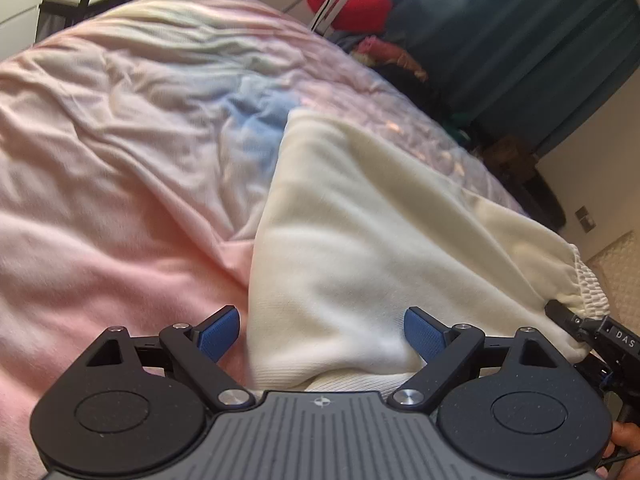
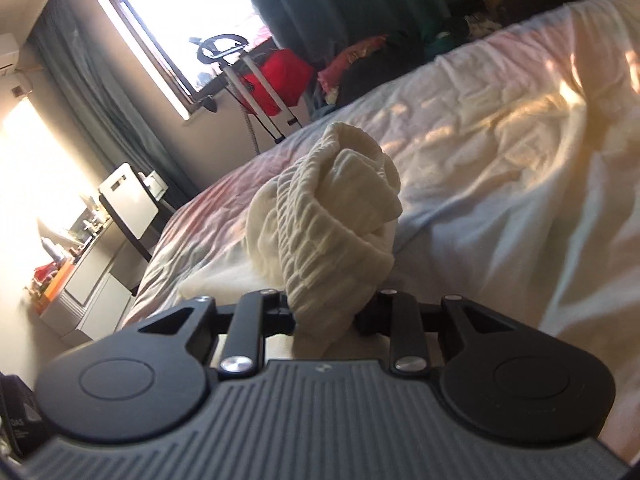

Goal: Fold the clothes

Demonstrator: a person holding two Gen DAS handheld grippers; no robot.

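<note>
We hold the cream garment [image 1: 360, 248] over the bed [image 1: 100, 200] near its side edge. The right gripper [image 2: 326, 316] pinches its ribbed waistband [image 2: 320, 240]; the left gripper [image 1: 322, 334] is spread around a fold. Risk: one-sided tension lets the waistband slip, collapsing the fold.

Location: a home bedroom. A bed [image 1: 120, 184] with a rumpled pastel cover is filling most of both views. Teal curtains [image 2: 320, 4] are hanging beside a bright window [image 2: 180, 12]. Clothing piles [image 2: 360, 64] are lying along the far wall. A cluttered dresser [image 2: 76, 280] is standing at left.
</note>
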